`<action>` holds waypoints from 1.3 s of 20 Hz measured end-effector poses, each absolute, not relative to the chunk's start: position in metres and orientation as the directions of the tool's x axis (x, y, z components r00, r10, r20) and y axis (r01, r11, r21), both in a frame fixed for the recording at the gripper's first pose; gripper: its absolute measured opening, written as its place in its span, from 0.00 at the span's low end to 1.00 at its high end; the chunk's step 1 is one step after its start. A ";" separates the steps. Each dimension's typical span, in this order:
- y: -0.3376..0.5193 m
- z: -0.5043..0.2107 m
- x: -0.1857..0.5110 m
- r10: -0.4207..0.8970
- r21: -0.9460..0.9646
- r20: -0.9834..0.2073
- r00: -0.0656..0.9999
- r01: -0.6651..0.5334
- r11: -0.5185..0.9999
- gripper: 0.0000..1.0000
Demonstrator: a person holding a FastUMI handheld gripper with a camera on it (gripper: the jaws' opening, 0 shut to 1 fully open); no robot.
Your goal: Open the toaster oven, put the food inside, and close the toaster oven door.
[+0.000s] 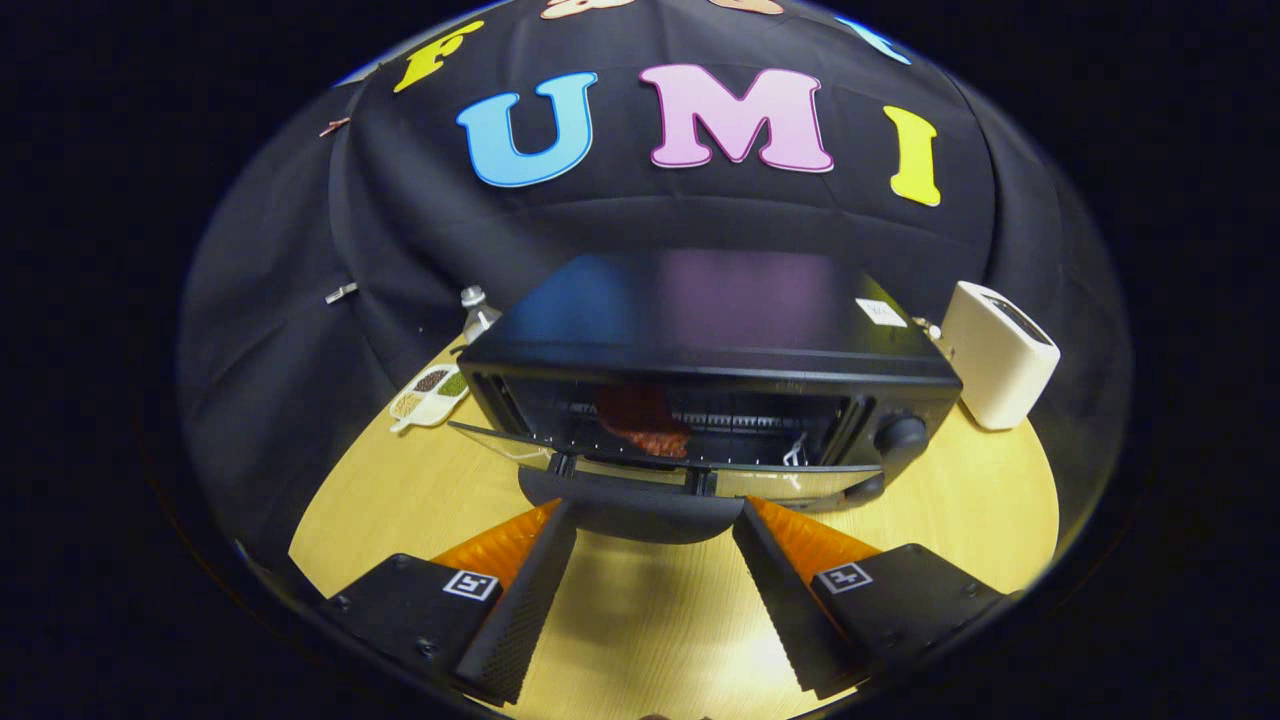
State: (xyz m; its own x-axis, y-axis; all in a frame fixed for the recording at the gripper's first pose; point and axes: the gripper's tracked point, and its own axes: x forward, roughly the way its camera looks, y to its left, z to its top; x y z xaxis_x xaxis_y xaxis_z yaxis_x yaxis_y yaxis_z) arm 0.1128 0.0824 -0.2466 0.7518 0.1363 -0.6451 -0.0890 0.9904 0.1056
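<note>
Two fingers of gripper (pixel 655 560) spread wide, jaws released, nothing between; tips just under handle (pixel 632 512) of dropped glass door (pixel 600 470). Likely set to lift door shut — last step by my read.

Black toaster oven (pixel 700 380) w/ front knob sits mid bench (pixel 400 500), toward back edge. Reddish food (pixel 645 425) already inside on rack, left of centre.

Around: cream pop-up toaster (pixel 1000 365) at right back corner; white divided dish w/ grains (pixel 432 395) and small bottle (pixel 477 310) at left back. None in door's swing path.
</note>
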 end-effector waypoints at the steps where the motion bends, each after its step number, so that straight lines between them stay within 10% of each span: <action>1: 0.082 -0.247 0.117 0.142 0.104 -0.652 0.745 -0.099 0.990 0.98; 26: -0.030 -0.029 0.051 -0.024 0.018 -0.224 0.974 0.029 0.999 0.98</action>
State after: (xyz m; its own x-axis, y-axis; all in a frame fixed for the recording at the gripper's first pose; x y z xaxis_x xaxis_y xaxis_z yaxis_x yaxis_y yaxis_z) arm 0.0510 -0.0304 -0.0291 0.9744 -0.0243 -0.2235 0.0289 0.9994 0.0175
